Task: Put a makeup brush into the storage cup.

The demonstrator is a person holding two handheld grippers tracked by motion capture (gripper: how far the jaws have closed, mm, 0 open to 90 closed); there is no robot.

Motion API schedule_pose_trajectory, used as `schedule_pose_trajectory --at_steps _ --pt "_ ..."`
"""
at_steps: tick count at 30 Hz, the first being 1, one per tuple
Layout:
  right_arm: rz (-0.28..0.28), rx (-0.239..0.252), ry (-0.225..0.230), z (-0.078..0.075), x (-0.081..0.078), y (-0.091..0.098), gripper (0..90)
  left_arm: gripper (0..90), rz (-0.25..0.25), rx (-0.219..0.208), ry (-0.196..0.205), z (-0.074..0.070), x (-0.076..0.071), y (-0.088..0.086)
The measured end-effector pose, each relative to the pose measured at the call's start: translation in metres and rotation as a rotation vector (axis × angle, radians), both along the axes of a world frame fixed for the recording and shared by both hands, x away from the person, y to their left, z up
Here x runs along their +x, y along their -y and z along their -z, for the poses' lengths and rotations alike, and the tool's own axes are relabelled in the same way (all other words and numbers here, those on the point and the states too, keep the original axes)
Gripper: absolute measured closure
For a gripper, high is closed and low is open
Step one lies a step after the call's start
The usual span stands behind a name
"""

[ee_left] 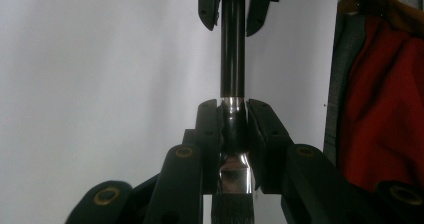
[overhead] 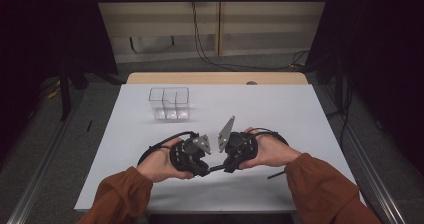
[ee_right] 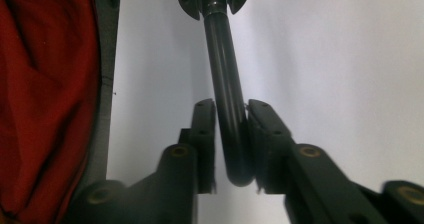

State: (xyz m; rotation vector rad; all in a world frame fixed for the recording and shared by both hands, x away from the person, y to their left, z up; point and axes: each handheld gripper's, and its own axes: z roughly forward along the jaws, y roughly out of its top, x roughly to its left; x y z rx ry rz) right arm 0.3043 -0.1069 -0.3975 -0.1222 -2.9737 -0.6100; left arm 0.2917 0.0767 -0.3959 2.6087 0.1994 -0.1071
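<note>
Left gripper (ee_left: pixel 233 115) clamps a black brush (ee_left: pixel 232 59) at its metal ferrule; right gripper (ee_right: pixel 231 115) grips the rounded handle end. Bristles are cut off.

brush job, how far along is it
Done: the brush is off the table, gripped at both ends. In hand: the left gripper clamps the metal ferrule by the bristles, and the right gripper sits closed on the rounded handle end. Left: it looks bound for the clear divided holder, which appears to hold nothing yet.
</note>
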Motion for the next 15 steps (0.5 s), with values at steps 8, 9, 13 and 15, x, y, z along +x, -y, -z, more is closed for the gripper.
schedule_pose_trajectory --at_steps 8,9,13,15 --pt "-0.014 -0.005 -0.017 0.0017 -0.0003 0.0006 79.2 76.1 -0.002 -0.016 -0.004 0.001 0.0012 -0.0013" --pt "-0.017 0.002 -0.018 0.0019 -0.0002 0.0009 79.4 76.0 0.002 -0.014 -0.001 0.0007 0.0019 -0.0018" --pt "-0.016 0.022 0.002 0.0005 -0.0009 0.0027 80.1 75.2 -0.003 -0.046 0.001 0.0012 0.0044 -0.005" --pt "-0.012 0.027 -0.001 0.0003 -0.0009 0.0035 80.1 75.1 -0.017 -0.063 -0.004 0.0013 0.0043 -0.006"
